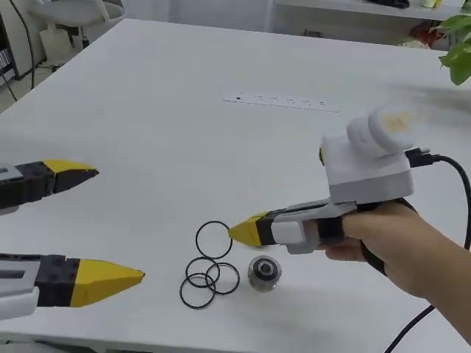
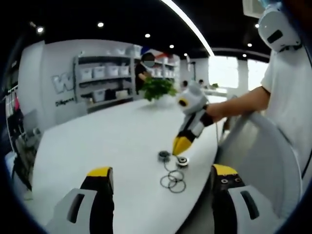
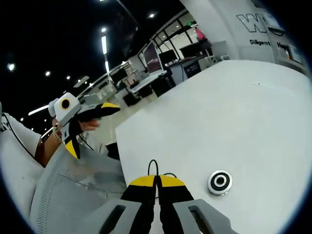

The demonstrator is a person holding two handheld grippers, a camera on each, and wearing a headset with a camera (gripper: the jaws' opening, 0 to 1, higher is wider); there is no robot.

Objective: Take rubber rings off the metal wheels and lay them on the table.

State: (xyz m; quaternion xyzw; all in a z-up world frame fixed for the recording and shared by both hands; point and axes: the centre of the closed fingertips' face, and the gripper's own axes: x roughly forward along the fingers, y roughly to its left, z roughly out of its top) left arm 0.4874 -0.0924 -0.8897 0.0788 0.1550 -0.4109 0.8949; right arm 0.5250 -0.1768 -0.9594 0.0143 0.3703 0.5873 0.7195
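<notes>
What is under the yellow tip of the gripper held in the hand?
A black rubber ring lies there, flat on the white table. The right gripper is shut on the ring's near edge, so that pinched stretch is covered by the yellow tips.

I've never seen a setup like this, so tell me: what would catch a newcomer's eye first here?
Probably the yellow-tipped right claw, held in a hand near the front edge of the white table, shut on one thin black rubber ring. Three more rings lie overlapping just beside it, next to a small shiny metal wheel. At the left, the left claw gapes wide open.
</notes>
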